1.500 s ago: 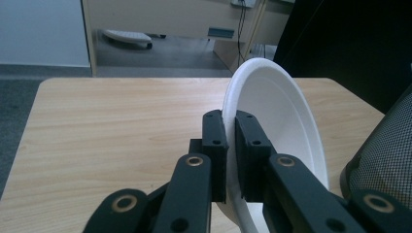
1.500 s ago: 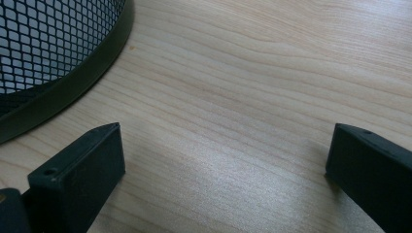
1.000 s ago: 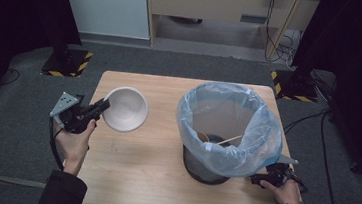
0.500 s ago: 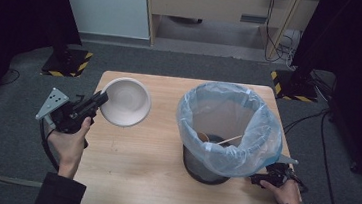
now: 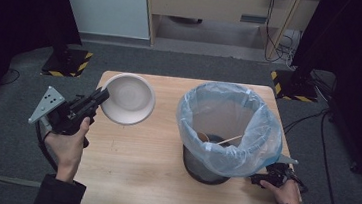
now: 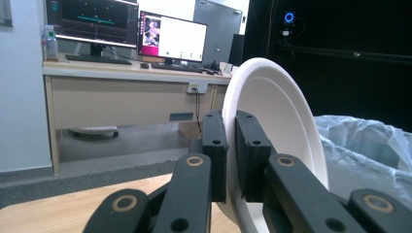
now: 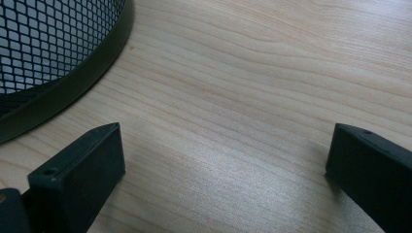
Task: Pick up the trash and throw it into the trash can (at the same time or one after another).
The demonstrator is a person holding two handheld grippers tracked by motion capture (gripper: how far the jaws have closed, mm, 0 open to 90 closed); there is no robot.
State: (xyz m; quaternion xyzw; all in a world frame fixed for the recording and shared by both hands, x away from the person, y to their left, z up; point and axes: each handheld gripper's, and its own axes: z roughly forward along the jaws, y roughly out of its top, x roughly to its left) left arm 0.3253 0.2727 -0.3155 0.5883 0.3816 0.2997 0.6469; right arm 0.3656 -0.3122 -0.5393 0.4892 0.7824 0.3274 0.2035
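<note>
White and foam-like, the bowl [image 5: 128, 98] is hanging over the wooden table's [image 5: 131, 177] far left corner, its rim clenched in the left gripper [image 6: 230, 145]. Standing beside it is a mesh bin [image 5: 203, 167] lined with a pale blue bag [image 5: 230, 122], which is hiding most of the right gripper [image 5: 257, 179]; its jaws are resting wide apart on bare wood, grasping nothing.

A lab or recording studio: black curtains [image 5: 21, 21] flank a lone wooden worktop [image 5: 141, 178], hazard-striped stand bases [image 5: 67, 63] sit on grey carpet, and a desk [image 6: 121, 92] carries lit monitors [image 6: 172, 39].
</note>
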